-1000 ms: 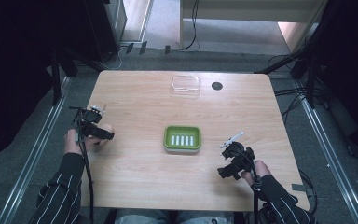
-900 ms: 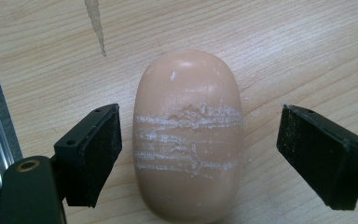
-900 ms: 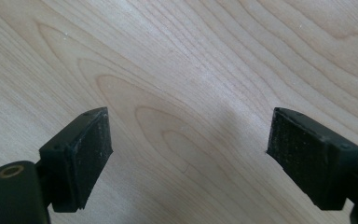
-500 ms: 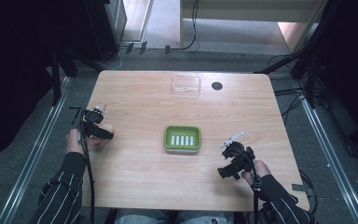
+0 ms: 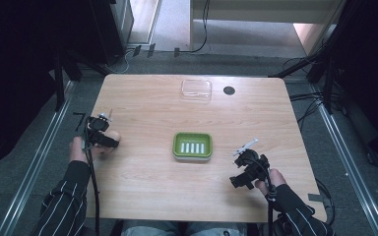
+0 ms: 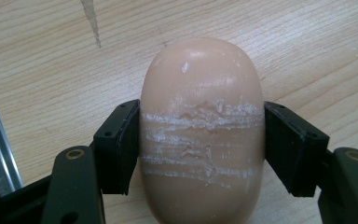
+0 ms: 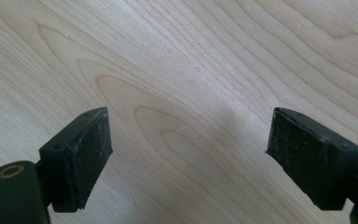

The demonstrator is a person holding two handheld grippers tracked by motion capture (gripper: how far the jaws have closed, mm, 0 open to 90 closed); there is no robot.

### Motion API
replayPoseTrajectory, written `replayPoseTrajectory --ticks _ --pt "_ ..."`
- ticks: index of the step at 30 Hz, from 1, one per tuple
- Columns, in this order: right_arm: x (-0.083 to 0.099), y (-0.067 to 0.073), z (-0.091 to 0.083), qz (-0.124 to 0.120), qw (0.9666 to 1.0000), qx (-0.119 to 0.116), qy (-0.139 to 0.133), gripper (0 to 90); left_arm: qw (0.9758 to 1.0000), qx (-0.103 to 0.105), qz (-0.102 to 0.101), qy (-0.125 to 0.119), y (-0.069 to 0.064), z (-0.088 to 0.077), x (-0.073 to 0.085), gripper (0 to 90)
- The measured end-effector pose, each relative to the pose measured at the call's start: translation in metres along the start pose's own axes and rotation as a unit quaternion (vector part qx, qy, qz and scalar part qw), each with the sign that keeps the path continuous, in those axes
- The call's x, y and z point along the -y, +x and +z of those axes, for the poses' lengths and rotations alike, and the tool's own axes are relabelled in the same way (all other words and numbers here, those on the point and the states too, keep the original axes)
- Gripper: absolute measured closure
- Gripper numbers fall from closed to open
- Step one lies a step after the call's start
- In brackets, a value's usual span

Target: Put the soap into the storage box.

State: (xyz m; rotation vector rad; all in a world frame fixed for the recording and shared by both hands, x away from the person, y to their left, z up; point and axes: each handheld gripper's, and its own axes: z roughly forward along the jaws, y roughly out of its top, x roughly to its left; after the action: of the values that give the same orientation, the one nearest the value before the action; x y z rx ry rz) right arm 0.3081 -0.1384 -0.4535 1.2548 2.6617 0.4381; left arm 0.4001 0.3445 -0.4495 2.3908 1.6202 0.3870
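This looks like a lab or a test room, not a home. A plain wooden desk stands alone in the middle of a grey floor. Metal rails run along the floor on both sides of it. Lots of black cables lie on the floor around the desk, and some plugs sit at the far end. Dark stands and dark gear rise at the left and right sides. The desk has a small round hole for wires. Everything around it is bare and dim, with no pictures, toys or soft things like in a house.
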Motion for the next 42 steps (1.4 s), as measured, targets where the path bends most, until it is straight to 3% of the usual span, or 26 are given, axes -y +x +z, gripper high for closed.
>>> replayPoseTrajectory --ticks 14,42 --pt "0.000 0.000 -0.001 0.003 1.0000 0.000 0.001 14.1 0.9999 0.001 0.010 0.000 0.000 -0.005 0.002 33.4" --pt "0.000 0.000 -0.001 0.004 1.0000 -0.001 -0.002 14.1 0.9983 0.017 0.055 -0.004 -0.019 -0.019 0.007 33.4"
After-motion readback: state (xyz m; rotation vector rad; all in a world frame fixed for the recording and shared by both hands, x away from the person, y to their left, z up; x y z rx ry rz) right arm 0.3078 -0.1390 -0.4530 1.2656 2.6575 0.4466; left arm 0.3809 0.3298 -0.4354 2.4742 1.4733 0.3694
